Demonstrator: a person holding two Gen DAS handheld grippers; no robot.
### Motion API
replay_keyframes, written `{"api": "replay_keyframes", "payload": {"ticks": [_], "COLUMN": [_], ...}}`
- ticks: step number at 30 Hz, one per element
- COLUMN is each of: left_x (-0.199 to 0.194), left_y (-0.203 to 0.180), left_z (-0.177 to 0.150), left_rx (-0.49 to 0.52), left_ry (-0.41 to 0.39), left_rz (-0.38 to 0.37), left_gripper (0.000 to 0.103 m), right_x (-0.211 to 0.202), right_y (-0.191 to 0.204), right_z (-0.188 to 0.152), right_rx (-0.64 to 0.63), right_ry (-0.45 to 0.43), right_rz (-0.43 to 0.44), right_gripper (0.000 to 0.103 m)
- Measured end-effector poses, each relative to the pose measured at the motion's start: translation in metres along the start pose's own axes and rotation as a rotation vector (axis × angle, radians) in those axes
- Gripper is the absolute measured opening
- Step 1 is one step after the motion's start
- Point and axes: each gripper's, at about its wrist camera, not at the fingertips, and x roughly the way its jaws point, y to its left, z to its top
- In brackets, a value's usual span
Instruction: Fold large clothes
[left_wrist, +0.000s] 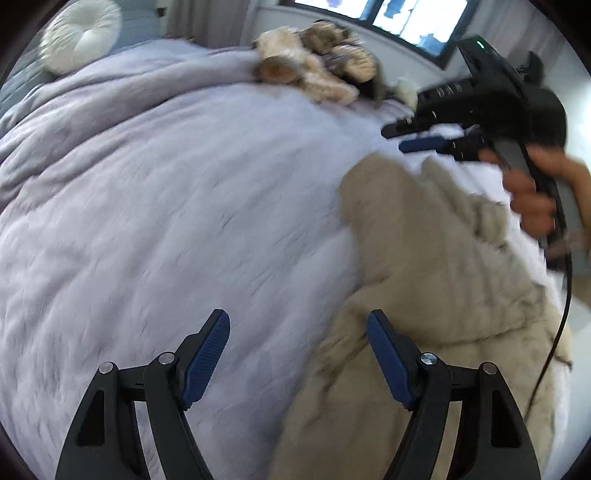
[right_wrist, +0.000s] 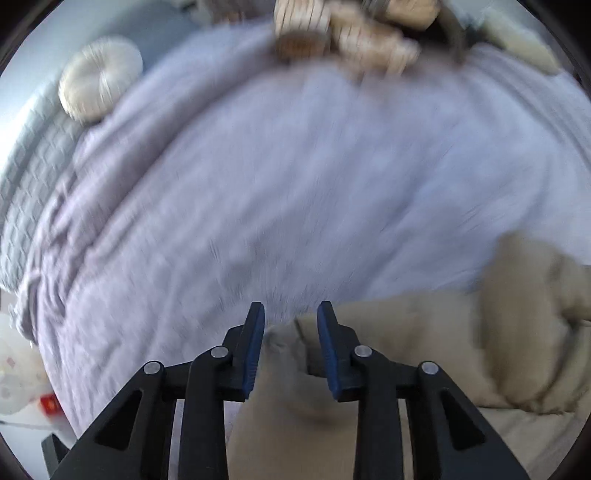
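Plainly, the beige garment (left_wrist: 424, 295) lay crumpled along the right side of the left wrist view, spread over the pale lilac bedspread (left_wrist: 184, 203) and nowhere near flat. The left gripper (left_wrist: 297, 354) hovered at the bottom centre of that frame with its jaws wide apart and empty, one blue pad (left_wrist: 207, 362) over bare bedspread and the other over the garment's near edge. The right gripper (right_wrist: 291, 347) stood at the lower centre of its own view with jaws partly apart; a fold of the beige cloth sat in the gap, though neither pad looked pressed against it, so it did not appear to be clamped. In the left wrist view the same tool showed at the upper right, held in the person's hand (left_wrist: 532, 192). Both frames were smeared by motion, so fine detail was uncertain. A heap of tan and cream clothes (left_wrist: 317, 66) lay at the top of the frame, well apart from the work, and a round white cushion (left_wrist: 83, 33) rested at the upper left. To do this step well, each gripper should probably take a separate corner or hem rather than a bunched middle, close fully on a single layer, then draw the cloth outward and flat before any fold is made.
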Motion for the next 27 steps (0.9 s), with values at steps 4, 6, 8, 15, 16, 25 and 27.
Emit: {"api": "replay_keyframes", "payload": {"ticks": [4,6,8,15,16,25,27], "left_x": [0.013,0.034,0.063,0.078,0.073,0.067,0.085], "left_y": [-0.045,-0.054,-0.041,0.001,0.004,-0.017,-0.028], "left_z": [0.023,0.025,0.028,0.041,0.045,0.062,0.058], "left_rx": [0.092,0.126,0.109,0.079,0.08,0.078,0.098], "left_ry": [-0.026,-0.029,0.013,0.049,0.04,0.039,0.068], "left_rz": [-0.061,0.009,0.099,0.213,0.216,0.157,0.208], "left_gripper": [0.078,0.078,0.078,0.078,0.078,0.078,0.078], "right_x": [-0.034,-0.044,-0.051,-0.066,-0.069,-0.106,-0.101], "right_y": [-0.034,-0.053,-0.076,-0.139,-0.145,-0.187,-0.196], "right_z": [-0.029,-0.049,-0.063,-0.129,-0.135,-0.182,-0.194], "right_rx": [0.082,0.117,0.154,0.307,0.322,0.436,0.464], "right_ry": [-0.029,-0.03,-0.021,0.017,0.009,-0.068,-0.053], "right_rz": [-0.059,-0.089,-0.115,-0.14,-0.137,-0.15,-0.157], "right_gripper": [0.033,0.033,0.033,0.033,0.033,0.033,0.033]}}
